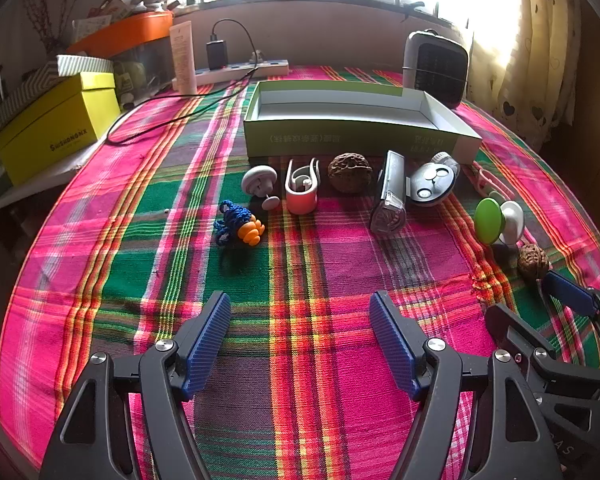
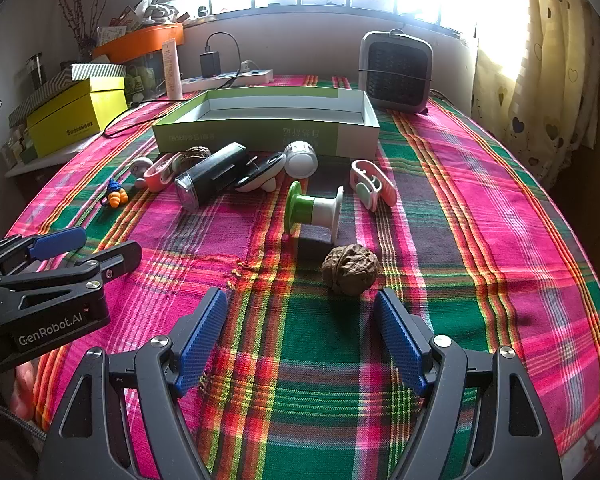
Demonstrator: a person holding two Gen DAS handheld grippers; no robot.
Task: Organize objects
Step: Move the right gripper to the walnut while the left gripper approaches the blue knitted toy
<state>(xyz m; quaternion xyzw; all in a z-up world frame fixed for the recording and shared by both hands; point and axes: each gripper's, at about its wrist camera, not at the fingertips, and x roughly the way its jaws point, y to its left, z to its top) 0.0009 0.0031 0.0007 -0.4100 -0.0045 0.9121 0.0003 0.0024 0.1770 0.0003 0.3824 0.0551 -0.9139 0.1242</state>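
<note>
An open green-and-white box [image 1: 356, 128] [image 2: 268, 128] lies at the back of the plaid table. In front of it lie small objects: a grey spool [image 1: 260, 184], a pink clip [image 1: 302, 188], a walnut [image 1: 349, 172], a grey bike light [image 1: 390, 192] [image 2: 212, 178], a round grey device [image 1: 432, 182], a green-white spool [image 1: 498, 222] [image 2: 314, 210], a blue-orange charm [image 1: 240, 228] and a second walnut [image 1: 533, 261] [image 2: 350, 268]. My left gripper [image 1: 300, 340] is open and empty. My right gripper [image 2: 302, 336] is open, just short of the second walnut.
A yellow box [image 1: 56, 128], an orange bin [image 1: 128, 36], a power strip with charger [image 1: 236, 68] and a small heater [image 1: 436, 66] [image 2: 396, 72] stand along the back. A second pink clip [image 2: 370, 184] lies right of the green spool. A curtain [image 2: 548, 80] hangs at the right.
</note>
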